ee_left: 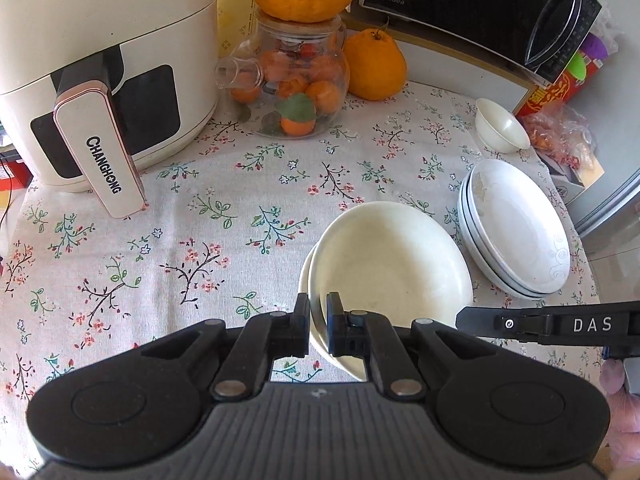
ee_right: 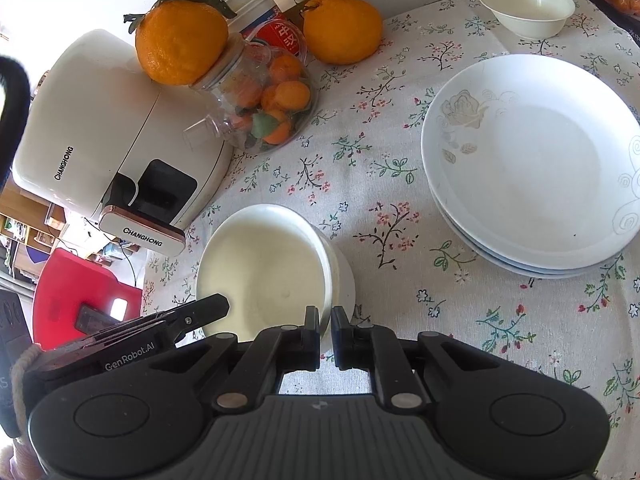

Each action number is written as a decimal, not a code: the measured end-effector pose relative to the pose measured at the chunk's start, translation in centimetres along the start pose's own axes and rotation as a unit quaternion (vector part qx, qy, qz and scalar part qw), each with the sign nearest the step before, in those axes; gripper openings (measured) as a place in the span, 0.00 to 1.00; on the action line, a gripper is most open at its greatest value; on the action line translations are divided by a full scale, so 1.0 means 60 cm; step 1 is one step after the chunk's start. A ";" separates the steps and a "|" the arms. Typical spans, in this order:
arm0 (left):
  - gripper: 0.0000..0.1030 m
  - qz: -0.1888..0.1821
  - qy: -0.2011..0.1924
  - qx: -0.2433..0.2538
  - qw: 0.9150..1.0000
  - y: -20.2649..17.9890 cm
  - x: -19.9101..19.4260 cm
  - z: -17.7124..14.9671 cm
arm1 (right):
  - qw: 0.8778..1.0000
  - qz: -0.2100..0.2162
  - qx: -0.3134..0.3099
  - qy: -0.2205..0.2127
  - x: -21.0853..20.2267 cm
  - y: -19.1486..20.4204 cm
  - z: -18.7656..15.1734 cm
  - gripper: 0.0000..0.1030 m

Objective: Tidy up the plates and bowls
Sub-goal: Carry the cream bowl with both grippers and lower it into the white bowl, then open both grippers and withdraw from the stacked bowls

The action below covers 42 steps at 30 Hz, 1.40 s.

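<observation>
Nearest, the left gripper (ee_left: 318, 322) has its fingers pinching the near rim of the cream bowls (ee_left: 390, 264), two nested and tilted on the floral worktop (ee_left: 240, 216), while the right gripper (ee_right: 326, 330) pinches the rim on the other side. Just beyond to the right sits the stack of white plates (ee_right: 528, 168). Farther back stand a small bowl (ee_right: 528, 8), a glass teapot (ee_left: 296, 84) and an air fryer (ee_left: 108, 68).

Nested bowls (ee_left: 384, 264) are set left of stacked plates (ee_left: 516, 232) on the tabletop (ee_left: 160, 240) (a small bowl (ee_left: 502, 126) behind).
</observation>
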<state>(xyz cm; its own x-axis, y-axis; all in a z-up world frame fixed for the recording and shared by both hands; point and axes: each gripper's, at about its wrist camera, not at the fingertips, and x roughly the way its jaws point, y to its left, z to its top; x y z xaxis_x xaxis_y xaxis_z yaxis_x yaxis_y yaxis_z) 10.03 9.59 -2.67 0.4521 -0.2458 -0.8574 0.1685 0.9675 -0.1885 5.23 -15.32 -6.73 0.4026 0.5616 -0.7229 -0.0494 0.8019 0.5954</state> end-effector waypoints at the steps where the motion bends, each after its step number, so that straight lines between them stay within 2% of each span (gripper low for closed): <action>1: 0.07 0.002 0.001 0.004 1.000 -0.001 0.001 -0.001 | 1.000 -0.001 0.000 0.001 0.001 0.000 -0.001 0.07; 15: 0.09 0.022 0.004 0.032 0.999 -0.011 0.010 -0.005 | 1.000 -0.003 0.002 0.008 0.014 -0.003 0.001 0.08; 21: 0.18 0.032 0.003 0.044 0.999 -0.015 0.013 -0.005 | 1.000 -0.005 -0.004 0.003 0.011 -0.001 0.000 0.12; 26: 0.24 0.035 0.000 0.045 0.998 -0.016 0.013 -0.005 | 1.000 -0.009 -0.006 -0.004 0.007 -0.002 0.002 0.25; 28: 0.27 0.035 0.002 0.045 0.998 -0.016 0.013 -0.004 | 1.000 -0.006 -0.006 -0.007 0.004 -0.001 0.004 0.27; 31: 0.37 0.038 0.000 0.044 0.998 -0.019 0.010 -0.004 | 1.000 -0.002 -0.013 -0.014 -0.005 0.001 0.008 0.29; 39: 0.64 0.035 -0.013 0.032 0.999 -0.030 -0.003 0.002 | 0.999 -0.008 -0.032 -0.041 -0.037 -0.002 0.017 0.48; 40: 0.69 0.032 -0.015 0.028 0.999 -0.032 -0.005 0.003 | 0.998 -0.009 -0.036 -0.045 -0.042 -0.002 0.018 0.54; 41: 0.70 0.030 -0.018 0.025 0.999 -0.037 -0.006 0.005 | 0.998 -0.010 -0.040 -0.049 -0.048 -0.002 0.018 0.62; 42: 0.71 0.030 -0.020 0.027 0.999 -0.042 -0.008 0.006 | 0.997 -0.012 -0.045 -0.054 -0.054 -0.002 0.018 0.65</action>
<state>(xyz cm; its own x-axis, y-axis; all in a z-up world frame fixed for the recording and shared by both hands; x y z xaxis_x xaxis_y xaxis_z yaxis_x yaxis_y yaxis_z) 9.73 7.23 -1.62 0.4970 -0.1901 -0.8467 0.1859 0.9764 -0.1101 4.94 -17.43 -4.08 0.5002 0.5215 -0.6913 -0.1193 0.8322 0.5415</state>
